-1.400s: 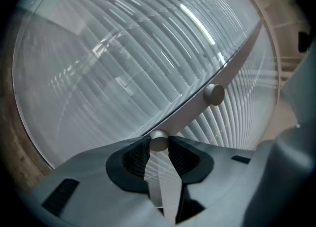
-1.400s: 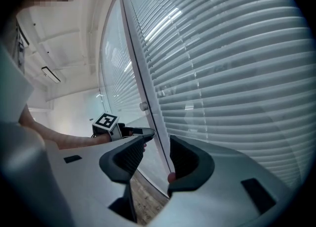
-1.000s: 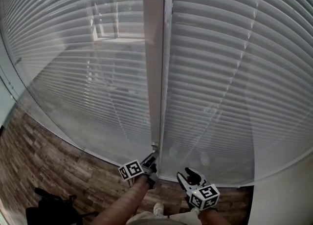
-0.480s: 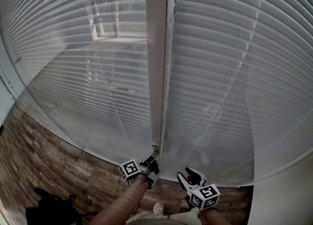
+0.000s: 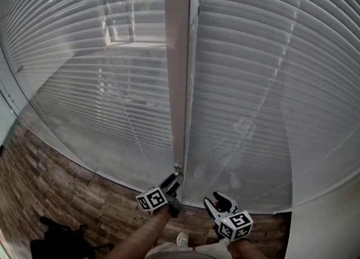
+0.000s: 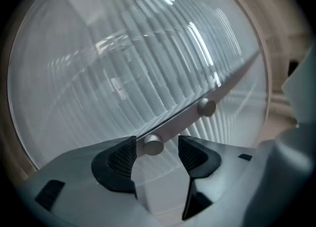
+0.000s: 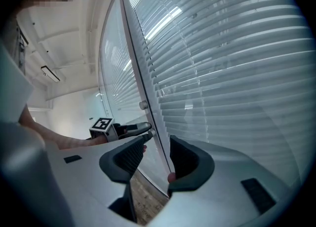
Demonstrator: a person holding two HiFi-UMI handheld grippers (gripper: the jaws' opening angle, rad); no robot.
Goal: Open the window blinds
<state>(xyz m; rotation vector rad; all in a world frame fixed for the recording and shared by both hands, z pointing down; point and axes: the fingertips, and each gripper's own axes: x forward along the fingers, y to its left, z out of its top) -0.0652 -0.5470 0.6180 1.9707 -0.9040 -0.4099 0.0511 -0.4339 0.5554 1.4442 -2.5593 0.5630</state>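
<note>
Both claws are released: left claw [image 6: 157,154], just opened, straddles the knob [image 6: 153,146] ungripped; right claw [image 7: 158,155] waits near the knob. Blinds [image 5: 253,83] seem only part-open.

Brown wood-plank floor [image 5: 67,193] across lower left, black chair-like object [image 5: 56,240] on it, partly cut off, plain white wall [image 5: 332,224] at lower right, white ceiling [image 7: 64,38] with long light fixture [image 7: 51,73].
</note>
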